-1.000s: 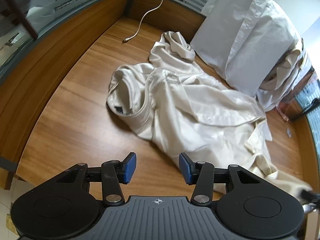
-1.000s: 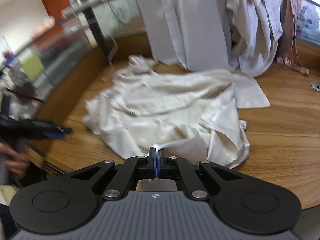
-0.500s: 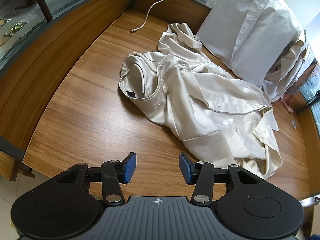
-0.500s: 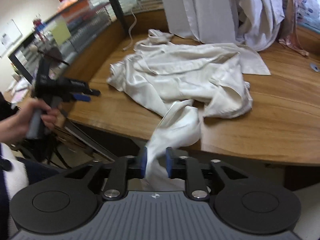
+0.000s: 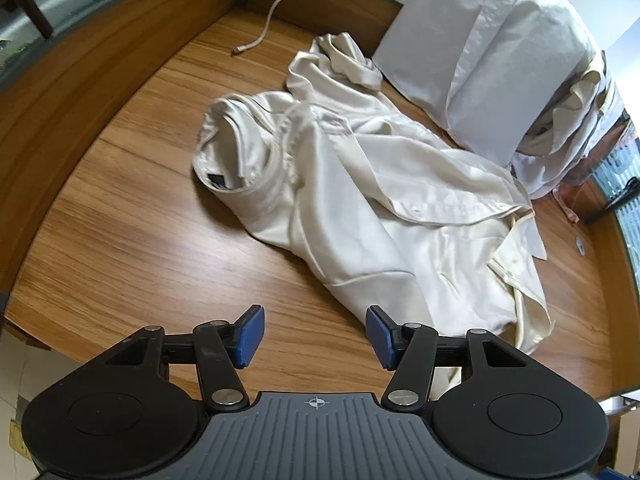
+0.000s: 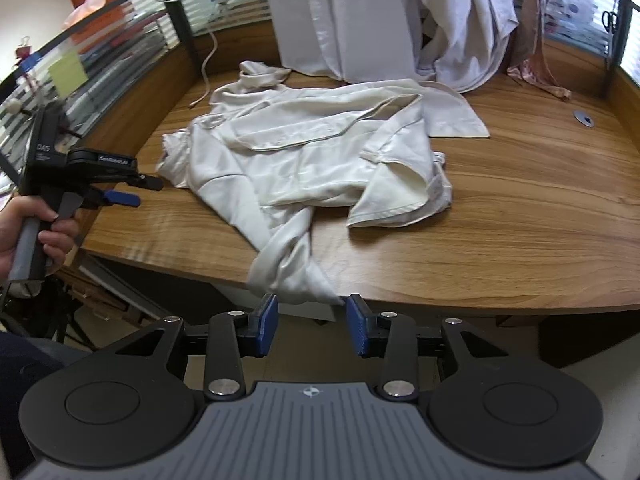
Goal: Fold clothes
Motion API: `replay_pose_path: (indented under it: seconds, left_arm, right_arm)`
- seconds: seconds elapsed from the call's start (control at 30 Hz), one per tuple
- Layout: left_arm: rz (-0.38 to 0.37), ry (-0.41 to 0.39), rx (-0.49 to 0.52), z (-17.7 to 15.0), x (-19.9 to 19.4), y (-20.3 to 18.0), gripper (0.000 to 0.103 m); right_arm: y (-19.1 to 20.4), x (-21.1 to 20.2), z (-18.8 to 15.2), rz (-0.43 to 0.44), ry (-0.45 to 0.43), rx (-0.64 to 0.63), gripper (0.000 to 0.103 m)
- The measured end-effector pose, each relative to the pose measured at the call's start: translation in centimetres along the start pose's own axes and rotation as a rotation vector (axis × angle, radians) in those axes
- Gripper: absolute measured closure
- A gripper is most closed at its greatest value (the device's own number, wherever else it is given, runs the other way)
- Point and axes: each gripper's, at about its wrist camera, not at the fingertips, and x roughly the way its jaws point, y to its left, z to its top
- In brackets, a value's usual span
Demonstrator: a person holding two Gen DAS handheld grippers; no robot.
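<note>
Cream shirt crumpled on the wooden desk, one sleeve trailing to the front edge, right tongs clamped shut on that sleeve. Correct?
Not quite. The right tongs are not clamped: the right wrist view shows the jaws apart and opening, the sleeve ending just ahead of the pads, untouched. The rest holds: the cream shirt lies crumpled on the wooden desk, sleeve trailing to the front edge.

Soft, even daylight fills both views, with mild sheen on the tabletop (image 5: 132,240). Both are sharp centrally, though fisheye distortion bends the edges strongly
</note>
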Motion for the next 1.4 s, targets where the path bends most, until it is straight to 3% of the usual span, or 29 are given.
replay_pose_path:
  seconds: [0.23, 0.5, 0.63, 0.77, 0.93, 1.03, 1.07, 1.1, 1.17, 1.2, 1.23, 1.4]
  left_arm:
    - [-0.002, 0.007, 0.0, 0.1, 2.5, -2.9, 0.036]
    - [0.063, -0.005, -0.069, 0.3, 6.2, -4.0, 0.032]
    - [0.075, -0.027, -0.121, 0.6, 7.2, -3.8, 0.033]
    - [0.04, -0.052, -0.155, 0.9, 7.6, -3.8, 0.033]
    - [0.061, -0.067, -0.174, 1.3, 8.2, -3.7, 0.044]
    - [0.077, -0.072, -0.202, 1.3, 8.4, -3.5, 0.052]
    - [0.084, -0.073, -0.209, 1.3, 8.5, -3.4, 0.055]
    - [0.089, -0.074, -0.213, 1.3, 8.5, -3.4, 0.06]
    - [0.085, -0.09, -0.212, 1.1, 8.4, -3.3, 0.081]
    - [0.078, -0.103, -0.21, 1.1, 8.3, -3.3, 0.096]
    - [0.073, -0.118, -0.205, 1.0, 8.0, -3.4, 0.096]
    - [0.119, -0.193, -0.184, 1.1, 5.4, -3.6, 0.098]
  right_arm:
    - [-3.3, 2.3, 1.2, -0.047, -0.024, 0.045, 0.058]
    - [-7.7, 7.5, 3.5, -0.096, -0.037, 0.145, 0.052]
    - [-9.7, 10.6, 5.3, -0.091, -0.04, 0.199, 0.048]
    - [-11.2, 13.8, 7.1, -0.044, -0.034, 0.235, 0.048]
    - [-11.4, 18.6, 9.3, -0.044, 0.019, 0.189, 0.05]
    - [-10.9, 20.5, 10.0, -0.131, 0.049, 0.098, 0.063]
    - [-11.0, 20.8, 10.2, -0.146, 0.051, 0.072, 0.063]
    - [-11.2, 21.0, 10.4, -0.158, 0.052, 0.057, 0.063]
    - [-11.7, 21.3, 10.8, -0.164, 0.051, 0.043, 0.068]
    - [-12.0, 21.4, 11.1, -0.16, 0.049, 0.042, 0.085]
    - [-12.2, 21.2, 11.5, -0.157, 0.041, 0.035, 0.101]
    - [-13.2, 19.2, 14.2, -0.159, -0.04, -0.003, 0.101]
